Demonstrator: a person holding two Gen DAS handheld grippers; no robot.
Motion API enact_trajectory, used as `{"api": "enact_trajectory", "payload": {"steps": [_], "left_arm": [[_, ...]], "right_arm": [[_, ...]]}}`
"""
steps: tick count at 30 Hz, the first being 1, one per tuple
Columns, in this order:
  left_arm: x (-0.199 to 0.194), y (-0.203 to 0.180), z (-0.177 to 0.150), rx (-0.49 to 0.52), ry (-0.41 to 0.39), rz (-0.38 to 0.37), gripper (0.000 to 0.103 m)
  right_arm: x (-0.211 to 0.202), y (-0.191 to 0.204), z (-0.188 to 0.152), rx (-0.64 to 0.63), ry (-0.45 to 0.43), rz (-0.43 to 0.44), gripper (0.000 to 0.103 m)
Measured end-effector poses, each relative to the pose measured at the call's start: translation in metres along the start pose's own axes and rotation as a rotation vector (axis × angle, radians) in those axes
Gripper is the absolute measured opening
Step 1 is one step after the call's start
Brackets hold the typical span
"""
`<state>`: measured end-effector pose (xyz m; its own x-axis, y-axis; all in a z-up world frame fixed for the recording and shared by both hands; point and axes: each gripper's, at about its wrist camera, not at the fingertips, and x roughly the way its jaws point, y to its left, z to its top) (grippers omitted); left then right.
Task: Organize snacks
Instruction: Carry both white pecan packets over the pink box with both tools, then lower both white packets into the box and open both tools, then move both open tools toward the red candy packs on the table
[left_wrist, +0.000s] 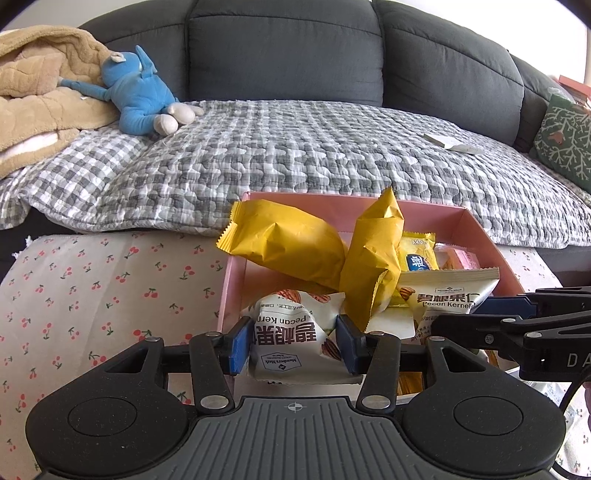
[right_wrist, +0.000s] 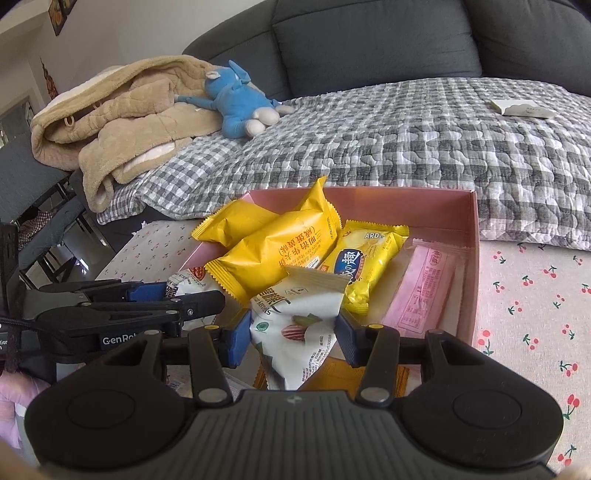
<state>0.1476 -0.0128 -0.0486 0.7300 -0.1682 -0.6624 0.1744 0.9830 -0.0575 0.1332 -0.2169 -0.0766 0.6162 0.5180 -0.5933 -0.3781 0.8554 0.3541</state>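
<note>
My left gripper (left_wrist: 293, 345) is shut on a white pecan kernel pack (left_wrist: 288, 332), its blue pads squeezing both sides just above the near left corner of the pink box (left_wrist: 232, 284). My right gripper (right_wrist: 291, 341) is shut on a second white pecan pack (right_wrist: 299, 321) over the box's near edge. Each gripper shows in the other's view: the right gripper (left_wrist: 458, 317) at right, the left gripper (right_wrist: 192, 295) at left. In the pink box (right_wrist: 474, 221) lie two yellow packs (right_wrist: 280, 251), a yellow biscuit pack (right_wrist: 364, 266) and a pink pack (right_wrist: 424, 291).
The box stands on a cherry-print cloth (right_wrist: 532, 302) in front of a grey sofa (left_wrist: 284, 51) covered by a checked quilt (left_wrist: 295, 147). On the quilt lie a blue plush toy (left_wrist: 136, 92), a beige blanket (left_wrist: 33, 85) and a small white box (left_wrist: 452, 142).
</note>
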Motion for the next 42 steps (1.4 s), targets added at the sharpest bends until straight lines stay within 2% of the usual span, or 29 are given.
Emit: {"api": "enact_trajectory", "payload": {"steps": [10,15,18,22,30,36,42], "left_arm": [[-0.001,-0.002,0.002,0.03,-0.006,0.011,0.049],[-0.004,-0.004,0.004,0.049,-0.004,0.011,0.06],[-0.006,-0.005,0.004,0.049,-0.006,0.017,0.068],[-0.01,-0.004,0.004,0.043,-0.006,0.009,0.073],[-0.026,-0.008,0.002,0.052,-0.016,0.0,0.091],[-0.043,-0.007,-0.006,0.054,-0.019,-0.009,0.097],[-0.058,-0.004,-0.015,0.059,-0.016,-0.011,0.098]], "right_arm": [[0.0,0.0,0.002,-0.006,-0.004,-0.01,0.049],[-0.006,-0.001,0.003,-0.006,-0.021,-0.017,0.066],[-0.011,0.0,0.003,-0.013,-0.029,-0.02,0.071],[-0.018,-0.002,0.004,-0.017,-0.04,-0.031,0.077],[-0.036,-0.002,0.0,-0.054,-0.061,-0.061,0.092],[-0.049,0.001,-0.008,-0.099,-0.07,-0.087,0.099],[-0.06,0.001,-0.016,-0.127,-0.07,-0.1,0.101]]}}
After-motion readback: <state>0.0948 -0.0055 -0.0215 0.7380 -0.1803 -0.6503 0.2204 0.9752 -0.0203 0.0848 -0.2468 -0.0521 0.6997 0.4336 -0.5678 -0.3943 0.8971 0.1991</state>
